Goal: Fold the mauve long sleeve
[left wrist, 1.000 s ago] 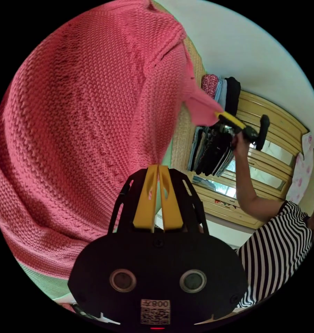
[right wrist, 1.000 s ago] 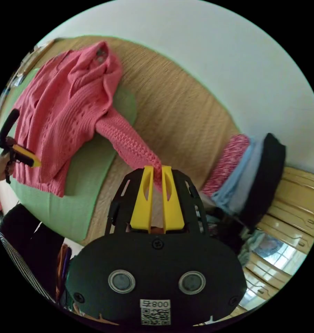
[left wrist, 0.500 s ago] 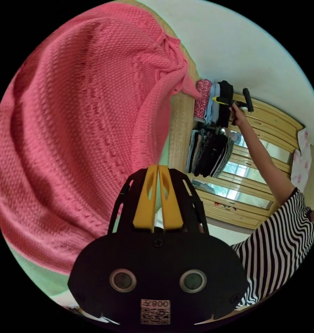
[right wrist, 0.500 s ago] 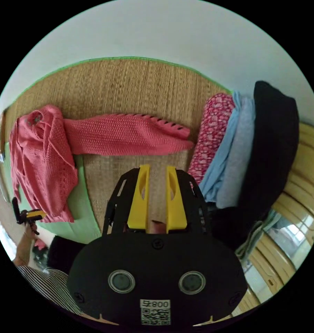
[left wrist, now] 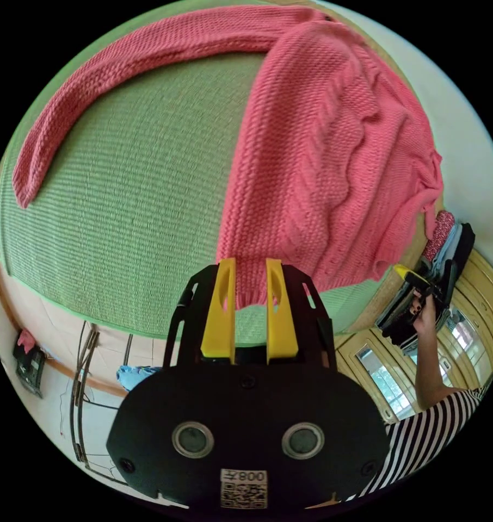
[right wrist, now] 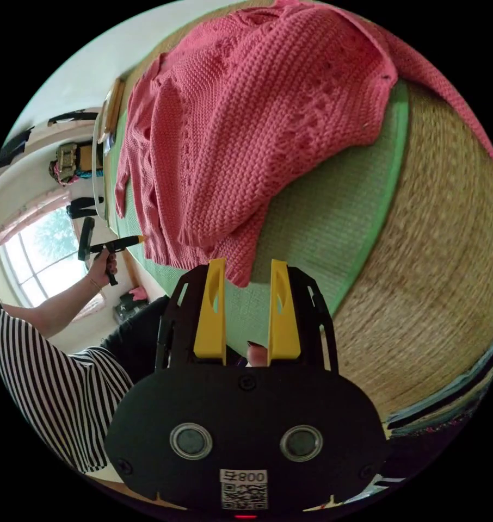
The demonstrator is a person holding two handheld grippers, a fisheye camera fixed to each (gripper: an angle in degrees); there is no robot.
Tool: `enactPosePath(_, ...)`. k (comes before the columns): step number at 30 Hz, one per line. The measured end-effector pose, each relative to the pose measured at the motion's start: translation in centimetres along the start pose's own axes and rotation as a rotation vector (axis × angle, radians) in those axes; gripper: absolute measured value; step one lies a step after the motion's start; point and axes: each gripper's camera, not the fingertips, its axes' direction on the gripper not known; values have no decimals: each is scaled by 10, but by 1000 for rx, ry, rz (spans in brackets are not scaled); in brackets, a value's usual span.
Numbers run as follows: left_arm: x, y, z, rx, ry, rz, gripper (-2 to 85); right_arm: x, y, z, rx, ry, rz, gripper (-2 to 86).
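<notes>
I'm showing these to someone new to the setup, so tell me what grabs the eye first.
The knitted mauve long sleeve dominates, spread across the green mat with one sleeve stretched out to the side. In the left gripper view the left gripper sits with jaws apart at the garment's hem, and in the right gripper view the right gripper is open at another hem corner. A person's striped top shows at the edge.

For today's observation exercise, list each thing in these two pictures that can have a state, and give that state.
Sweater: lying on the mat, not yet folded, one sleeve stretched out.
Sleeve: laid out flat across the mat.
Green mat: spread flat under the sweater.
Left gripper: jaws open around the sweater's hem.
Right gripper: jaws open at the sweater's edge.
Stack of clothes: folded.
</notes>
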Motion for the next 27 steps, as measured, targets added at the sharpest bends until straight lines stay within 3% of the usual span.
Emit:
enactPosePath(4,-9,1,8,-26,-14,21,40,18,-15,27,-15,-137,75,94)
enactPosePath(14,-32,20,20,-91,29,97,15,35,-25,46,-83,-142,111,29)
enactPosePath(21,-54,52,21,-161,-66,178,11,37,-2,62,-157,-170,163,25)
enactPosePath(27,-95,88,26,-213,-148,117,11,19,11,100,-266,-217,195,27)
